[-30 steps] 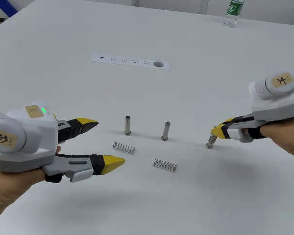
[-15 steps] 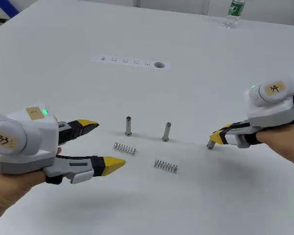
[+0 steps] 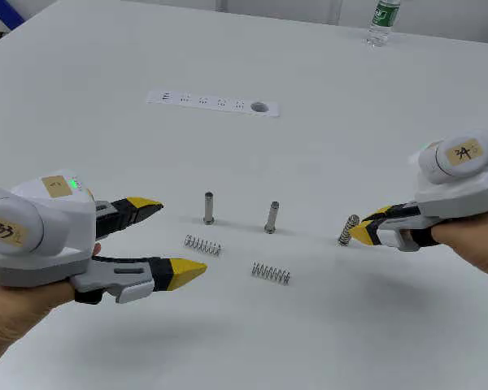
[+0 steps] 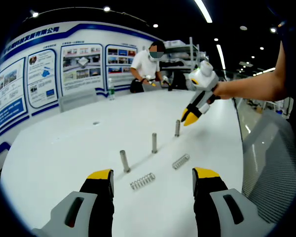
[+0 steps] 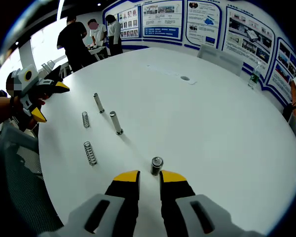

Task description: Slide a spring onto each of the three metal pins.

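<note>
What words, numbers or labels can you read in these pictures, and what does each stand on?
"33": tan sticker on the left hand-held gripper.
"34", handwritten, not fully certain: tan label on the right hand-held gripper.
Too small or blurred to read: top sticker on the left hand-held gripper, green bottle label, wall posters, socket strip markings.

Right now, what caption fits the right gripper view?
Right gripper behind the pin carrying a spring; two bare pins, two loose springs beyond.
</note>
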A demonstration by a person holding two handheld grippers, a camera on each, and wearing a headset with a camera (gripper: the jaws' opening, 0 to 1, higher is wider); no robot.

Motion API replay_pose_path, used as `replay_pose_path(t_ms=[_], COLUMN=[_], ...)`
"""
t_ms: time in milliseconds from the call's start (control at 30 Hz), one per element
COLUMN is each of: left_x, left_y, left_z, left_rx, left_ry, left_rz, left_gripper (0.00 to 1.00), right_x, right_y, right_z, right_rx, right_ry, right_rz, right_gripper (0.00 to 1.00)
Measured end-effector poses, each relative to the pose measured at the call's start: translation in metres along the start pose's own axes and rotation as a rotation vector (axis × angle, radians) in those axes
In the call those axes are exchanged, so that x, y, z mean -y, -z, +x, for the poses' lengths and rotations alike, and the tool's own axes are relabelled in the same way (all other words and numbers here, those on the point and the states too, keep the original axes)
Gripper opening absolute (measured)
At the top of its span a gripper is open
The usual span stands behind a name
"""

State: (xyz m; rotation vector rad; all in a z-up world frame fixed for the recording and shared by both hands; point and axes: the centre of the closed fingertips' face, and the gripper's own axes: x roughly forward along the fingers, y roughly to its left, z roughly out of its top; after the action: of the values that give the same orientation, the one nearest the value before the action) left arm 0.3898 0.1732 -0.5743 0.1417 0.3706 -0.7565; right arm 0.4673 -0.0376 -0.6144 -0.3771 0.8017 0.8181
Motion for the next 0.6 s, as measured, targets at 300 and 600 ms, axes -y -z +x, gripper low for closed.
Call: replay_pose_path(t_ms=[300, 600], left_x=[0.001, 0.003], left_y=[-0.001, -0.001], left_z=[0.0, -0.001], left_rx=[0.001, 0.0], left_ry=[0.002, 0.003], left_rz=[0.004, 0.005], left_gripper=[0.66, 0.65], right_x=[-0.033, -0.074], right_y=[0.008, -0.013], right_z=[0.004, 0.018], right_rx=[-0.022, -0.024], right_ry=[-0.052, -0.142], right_rz=[-0.033, -0.137], right_gripper=[0.17, 0.17])
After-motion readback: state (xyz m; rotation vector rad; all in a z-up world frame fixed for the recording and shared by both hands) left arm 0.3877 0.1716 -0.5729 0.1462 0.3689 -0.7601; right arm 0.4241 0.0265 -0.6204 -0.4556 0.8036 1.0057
